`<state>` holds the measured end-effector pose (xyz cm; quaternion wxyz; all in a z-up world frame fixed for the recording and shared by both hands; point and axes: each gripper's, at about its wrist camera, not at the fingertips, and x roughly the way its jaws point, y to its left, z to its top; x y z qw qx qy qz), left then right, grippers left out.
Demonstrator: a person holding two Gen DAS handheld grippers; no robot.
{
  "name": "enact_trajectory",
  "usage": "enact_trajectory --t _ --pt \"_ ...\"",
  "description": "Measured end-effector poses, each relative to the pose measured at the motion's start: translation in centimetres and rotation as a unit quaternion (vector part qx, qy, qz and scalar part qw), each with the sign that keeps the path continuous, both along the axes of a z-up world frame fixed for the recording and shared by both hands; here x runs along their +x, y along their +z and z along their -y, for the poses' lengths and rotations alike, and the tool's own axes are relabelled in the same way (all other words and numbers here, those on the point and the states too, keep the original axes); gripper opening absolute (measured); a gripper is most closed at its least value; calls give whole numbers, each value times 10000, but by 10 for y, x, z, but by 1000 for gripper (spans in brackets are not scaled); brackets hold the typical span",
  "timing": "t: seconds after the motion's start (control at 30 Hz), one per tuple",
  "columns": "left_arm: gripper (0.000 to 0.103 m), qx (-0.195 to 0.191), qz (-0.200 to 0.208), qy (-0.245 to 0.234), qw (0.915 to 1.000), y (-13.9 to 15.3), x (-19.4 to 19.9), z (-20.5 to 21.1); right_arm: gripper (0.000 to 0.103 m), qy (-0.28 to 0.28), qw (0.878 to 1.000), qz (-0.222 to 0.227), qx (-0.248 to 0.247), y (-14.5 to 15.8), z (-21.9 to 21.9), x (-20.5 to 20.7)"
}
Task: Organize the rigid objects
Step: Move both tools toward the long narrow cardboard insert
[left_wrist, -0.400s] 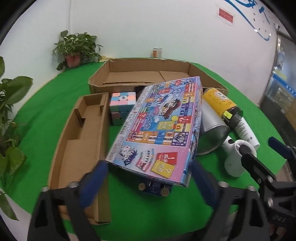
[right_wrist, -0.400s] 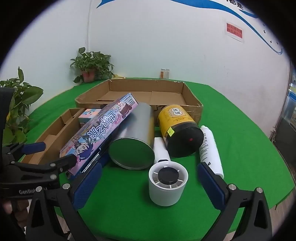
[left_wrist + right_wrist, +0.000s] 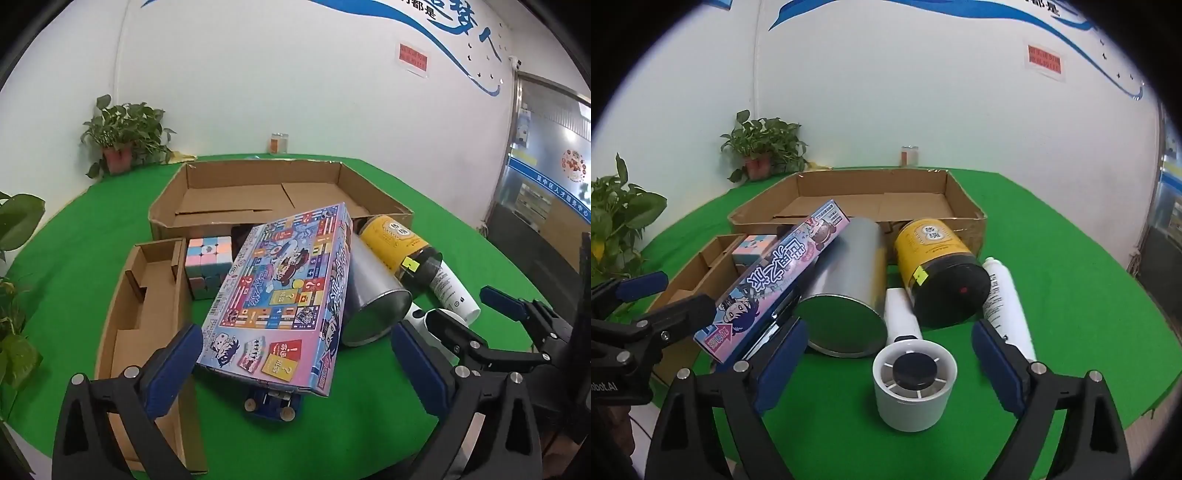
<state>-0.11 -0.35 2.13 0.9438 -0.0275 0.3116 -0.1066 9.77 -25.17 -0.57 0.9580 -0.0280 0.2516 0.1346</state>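
Left gripper [image 3: 295, 373]: fingers [image 3: 173, 365] spread as wide as they go, pinching nothing; the near end of the game box sits just ahead of them, between the two pads but apart from both.
Right gripper [image 3: 890, 365]: fingers [image 3: 783, 354] spread wide and holding nothing; the white fan's round head lies between them, untouched.
Game box [image 3: 280, 299]: tilted, its far edge propped on the silver can and its near end resting over a small blue toy [image 3: 271, 402], so it sits raised ahead of the left fingers; that slant likely leaves its side edges free for a wide grip.
Silver can [image 3: 846, 291]: on its side, just beyond the right gripper's left finger, wedged against the box.
Yellow jar [image 3: 938, 273]: on its side, farther ahead, touching the white bottle [image 3: 1006, 291] beside the right finger.
White fan [image 3: 914, 384]: nearest thing to the right fingers.
Puzzle cube [image 3: 208, 266]: beyond the left finger, beside the narrow cardboard tray [image 3: 147, 314].
Large cardboard box [image 3: 166, 218]: open, well beyond everything on the green counter [image 3: 92, 236]; probably where the pile is meant to go.
Step in hand: seemingly lining up on the game box.
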Motion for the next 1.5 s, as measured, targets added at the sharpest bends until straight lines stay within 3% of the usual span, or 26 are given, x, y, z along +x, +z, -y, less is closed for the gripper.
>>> enact_trajectory --t 0.17,0.37,0.97,1.03,1.1,1.17,1.2,1.27,1.3,1.33,1.37,1.4,1.43,1.5 --pt "103 -435 -292 -186 9985 0 -2 -8 91 56 9998 -169 -22 -6 -1 5" --pt "103 -132 -256 -232 9993 6 -9 7 91 -64 9996 -282 -41 -9 2 5" --pt "103 -236 -472 -91 9986 11 -6 -8 90 -87 9995 -284 -131 -9 4 -5" --pt "102 -192 -478 -54 9987 10 -7 -8 84 -66 9995 -284 -146 -8 4 -6" --pt "102 -120 -485 62 9987 9 -8 -11 66 -55 9993 -253 -258 -8 0 -9" --pt "100 -147 -526 109 9984 8 -9 -15 59 -2 9992 -257 -322 -9 -3 -11" --pt "92 -173 -549 123 9983 7 -9 -18 59 48 9990 -267 -341 -9 -5 -12" --pt "49 -147 -611 112 9980 4 -11 -21 59 119 9990 -279 -318 -9 -7 -14" --pt "18 -58 -653 136 9978 3 -11 -22 63 187 9990 -297 -272 -9 -7 -14" --pt "14 77 -679 214 9974 1 -11 -22 69 237 9989 -323 -235 -9 -7 -14" --pt "14 107 -652 256 9975 0 -11 -25 86 290 9989 -342 -166 -8 -8 -15" --pt "24 46 -599 278 9978 0 -13 -28 89 356 9988 -344 -57 -8 -7 -16" --pt "56 -62 -580 274 9979 1 -13 -33 90 441 9984 -346 72 -6 -6 -17" --pt "100 -380 -407 335 9979 7 -18 -46 91 569 9976 -356 170 -4 -8 -19"
